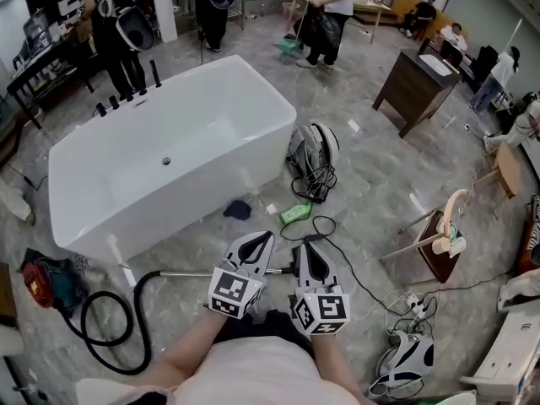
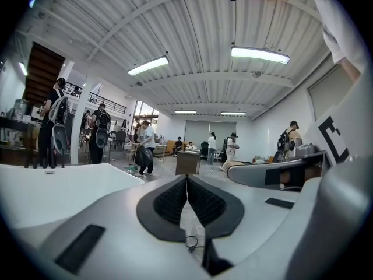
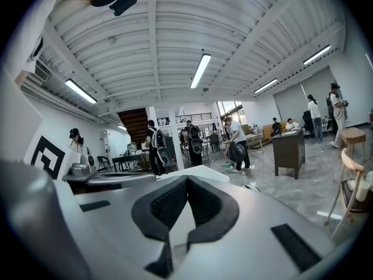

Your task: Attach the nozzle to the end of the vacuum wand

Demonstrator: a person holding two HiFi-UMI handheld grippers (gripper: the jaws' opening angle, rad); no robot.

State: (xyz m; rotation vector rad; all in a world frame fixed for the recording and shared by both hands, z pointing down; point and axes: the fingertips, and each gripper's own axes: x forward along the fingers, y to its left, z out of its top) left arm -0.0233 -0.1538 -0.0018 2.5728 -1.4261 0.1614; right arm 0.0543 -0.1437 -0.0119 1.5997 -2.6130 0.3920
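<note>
In front of the white oblong bathtub (image 1: 169, 159), a black ribbed hose (image 1: 137, 292) feeds the slim silver vacuum wand (image 1: 186, 272), which lies crosswise. Its free end sits by the right gripper (image 1: 301, 246), nearer than the left gripper (image 1: 267, 236). Both jaws are closed and empty. I can't spot a nozzle.

text: none readable | labels, brands, numbers: none legible | signs: none legible

left gripper (image 1: 263, 237), right gripper (image 1: 303, 247), side by side (both closed, empty)
</note>
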